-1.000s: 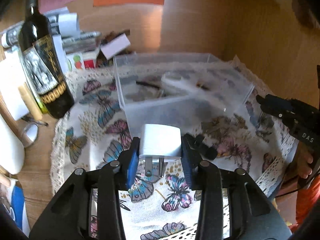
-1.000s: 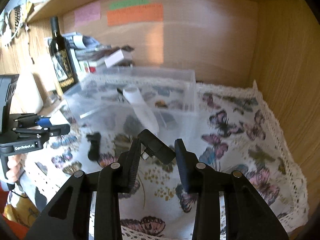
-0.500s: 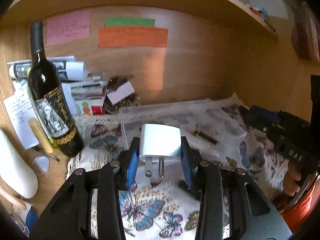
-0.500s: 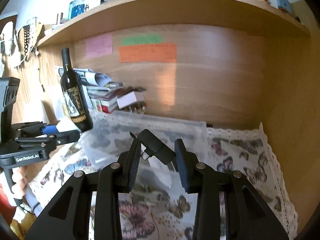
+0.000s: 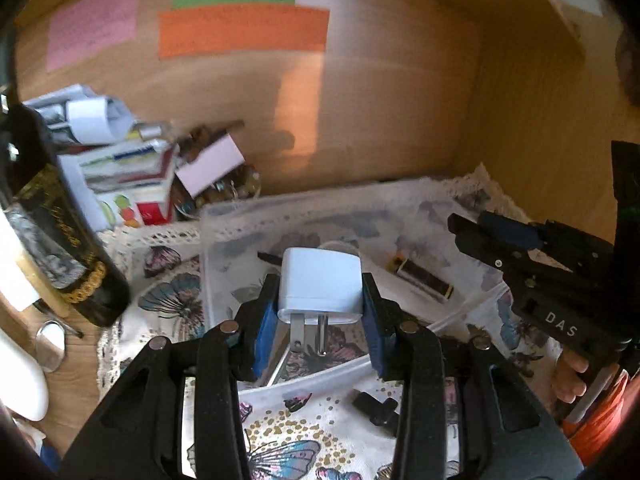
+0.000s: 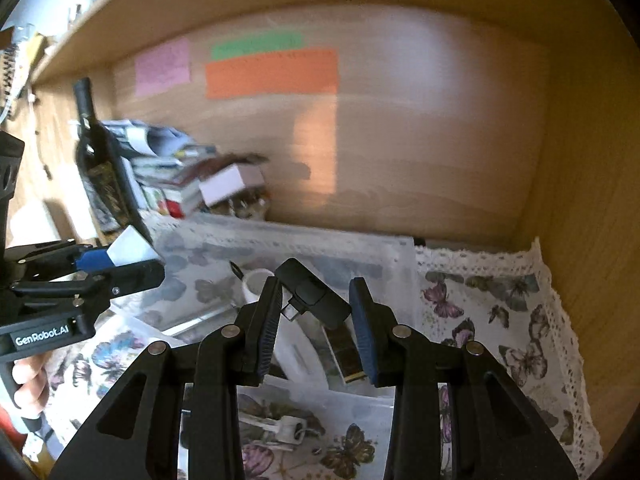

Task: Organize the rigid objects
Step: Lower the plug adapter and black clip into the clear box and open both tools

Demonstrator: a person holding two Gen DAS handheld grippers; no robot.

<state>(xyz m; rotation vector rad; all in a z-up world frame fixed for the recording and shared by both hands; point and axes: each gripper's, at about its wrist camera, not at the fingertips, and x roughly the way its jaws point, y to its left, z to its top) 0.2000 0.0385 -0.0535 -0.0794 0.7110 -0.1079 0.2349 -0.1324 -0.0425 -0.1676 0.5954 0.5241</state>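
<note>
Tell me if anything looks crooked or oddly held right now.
Yes. The black adapter sits diagonally in the right tongs, pinched by its corners with its metal plug pointing down-left. The white charger sits square in the left tongs.

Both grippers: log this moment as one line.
left gripper: holds white plug | right gripper: holds black adapter | both above clear bin
</note>
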